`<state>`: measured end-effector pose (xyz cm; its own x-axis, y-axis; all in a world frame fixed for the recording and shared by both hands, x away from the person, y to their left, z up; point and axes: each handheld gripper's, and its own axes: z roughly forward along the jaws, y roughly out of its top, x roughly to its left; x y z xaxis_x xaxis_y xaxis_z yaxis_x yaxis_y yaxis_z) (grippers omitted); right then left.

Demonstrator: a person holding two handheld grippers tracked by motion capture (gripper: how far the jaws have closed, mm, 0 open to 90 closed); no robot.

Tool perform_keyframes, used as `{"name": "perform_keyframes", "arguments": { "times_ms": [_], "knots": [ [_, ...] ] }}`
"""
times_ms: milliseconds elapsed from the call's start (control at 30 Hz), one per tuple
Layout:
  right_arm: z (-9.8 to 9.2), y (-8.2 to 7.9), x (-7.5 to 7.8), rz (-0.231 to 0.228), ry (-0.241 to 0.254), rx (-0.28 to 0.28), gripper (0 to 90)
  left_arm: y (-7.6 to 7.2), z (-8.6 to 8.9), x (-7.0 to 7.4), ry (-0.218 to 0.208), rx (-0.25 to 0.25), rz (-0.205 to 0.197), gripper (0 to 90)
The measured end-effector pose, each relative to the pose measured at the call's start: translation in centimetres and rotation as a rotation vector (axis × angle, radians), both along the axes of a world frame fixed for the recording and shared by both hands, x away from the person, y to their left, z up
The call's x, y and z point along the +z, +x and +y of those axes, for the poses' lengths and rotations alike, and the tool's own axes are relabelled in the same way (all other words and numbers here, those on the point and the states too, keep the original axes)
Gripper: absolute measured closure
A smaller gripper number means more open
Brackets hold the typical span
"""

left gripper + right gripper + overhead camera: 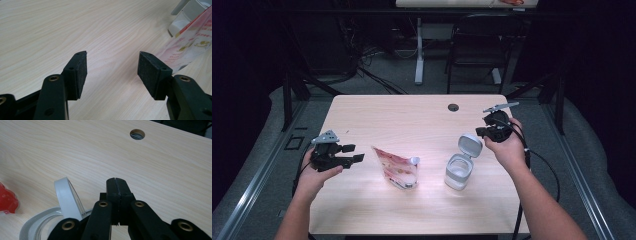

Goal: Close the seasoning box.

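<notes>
**Open-lidded container and refill pouch between my two grippers**

The white container [459, 171] is standing on the table [412, 120] right of centre, its hinged lid [470, 145] flipped up. My right gripper [480, 132] is hovering just beside that lid, jaws pressed fully together and gripping nothing. The pink-and-clear refill pouch [396, 167] is lying just left of the container. Further left, my left gripper [358, 153] is pointing toward the pouch, jaws standing wide apart and holding nothing.
</notes>
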<state>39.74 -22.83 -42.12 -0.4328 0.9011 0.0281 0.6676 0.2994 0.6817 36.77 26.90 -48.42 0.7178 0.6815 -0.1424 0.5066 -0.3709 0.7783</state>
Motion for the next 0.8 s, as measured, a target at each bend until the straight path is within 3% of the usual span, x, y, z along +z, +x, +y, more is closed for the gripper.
{"name": "perform_keyframes", "arguments": {
  "times_ms": [300,800],
  "knots": [
    [-0.1,-0.8,-0.1,0.002,0.026,0.014,90.0,0.0,0.0,0.0,-0.002,0.004,0.001,41.2],
    [1.0,-3.5,-0.1,-0.013,0.067,0.092,90.0,0.1,0.0,-0.2,-0.001,0.004,0.004,41.0]
  ]
}}
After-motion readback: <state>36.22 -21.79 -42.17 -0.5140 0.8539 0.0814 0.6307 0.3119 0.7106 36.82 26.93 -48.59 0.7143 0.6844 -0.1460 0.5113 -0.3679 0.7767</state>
